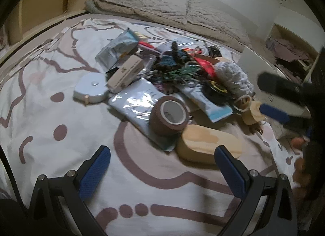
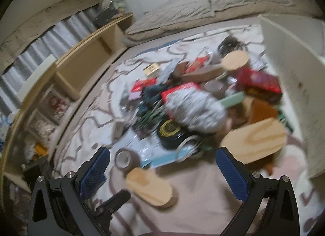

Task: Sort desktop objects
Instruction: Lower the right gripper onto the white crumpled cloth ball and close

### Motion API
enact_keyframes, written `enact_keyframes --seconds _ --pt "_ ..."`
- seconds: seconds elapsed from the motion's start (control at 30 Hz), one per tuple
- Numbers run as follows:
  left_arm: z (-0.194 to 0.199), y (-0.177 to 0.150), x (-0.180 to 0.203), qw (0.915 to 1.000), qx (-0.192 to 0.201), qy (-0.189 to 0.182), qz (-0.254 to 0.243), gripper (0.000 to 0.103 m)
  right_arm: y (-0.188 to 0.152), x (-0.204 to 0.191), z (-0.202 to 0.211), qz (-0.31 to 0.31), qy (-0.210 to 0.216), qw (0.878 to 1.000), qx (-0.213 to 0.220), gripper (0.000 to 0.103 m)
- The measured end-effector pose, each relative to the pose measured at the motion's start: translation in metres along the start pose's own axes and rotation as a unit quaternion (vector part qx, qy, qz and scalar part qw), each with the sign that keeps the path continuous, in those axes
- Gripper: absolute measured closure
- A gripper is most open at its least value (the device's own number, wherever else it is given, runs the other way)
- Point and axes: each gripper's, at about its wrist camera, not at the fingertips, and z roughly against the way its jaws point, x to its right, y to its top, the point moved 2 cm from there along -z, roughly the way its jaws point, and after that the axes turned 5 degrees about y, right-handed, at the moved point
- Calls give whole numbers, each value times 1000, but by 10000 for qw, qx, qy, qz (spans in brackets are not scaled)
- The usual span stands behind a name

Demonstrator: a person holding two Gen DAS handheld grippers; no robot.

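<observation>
The pile (image 1: 172, 73) to sort sits heaped on a patterned blanket (image 1: 50, 114) on what looks like a bed, not a proper surface. Closest bits on the left view: a brown tape roll (image 1: 169, 115) lying on a shiny pouch (image 1: 140, 102), a wooden oval lid (image 1: 209, 144) just beside it, a round tape measure (image 1: 91, 89) off to the left edge of the heap, and a small box (image 1: 126, 72) leaning against it.

Left tongs (image 1: 162, 172) are spread wide, holding nothing, hovering just short of the roll and the lid. Right tongs (image 2: 162, 172) are also spread and empty; that view is blurry, so details are mushy there.

My take: start with the loose stuff at the rim. The roll looks like the easy first grab, so pinch across its wall, not the pouch under it. I'd leave the tangled middle for later, since cords probably drag neighbours along.
</observation>
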Motion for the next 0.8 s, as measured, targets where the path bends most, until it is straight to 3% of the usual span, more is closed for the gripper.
enact_keyframes --seconds 0.43,0.8 --pt "-7 -6 15 9996 -55 74 -275 0 26 20 -26 -471 -893 9949 -6 0" --pt "-8 -5 14 9997 -70 57 -246 0 39 17 -51 -586 -1166 9914 14 2"
